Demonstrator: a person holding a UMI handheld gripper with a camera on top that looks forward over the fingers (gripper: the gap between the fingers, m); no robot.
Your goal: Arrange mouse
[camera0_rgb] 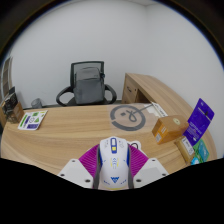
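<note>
The tool (114, 170) pinches the white mouse (115, 162) between its pads, above the desk (60, 135).

A white mouse (115, 160) with purple trim sits between the gripper (115, 166) fingers, whose magenta pads (93, 160) lie close along both its sides; whether they press on it cannot be told. It is over the near edge of a wooden desk (70, 128). Just beyond it lies a round grey pad (127, 116). A purple box (200, 122) stands toward the desk's right end, a booklet (32, 120) lies at its left end, and an office chair (86, 84) stands behind the far edge.
</note>
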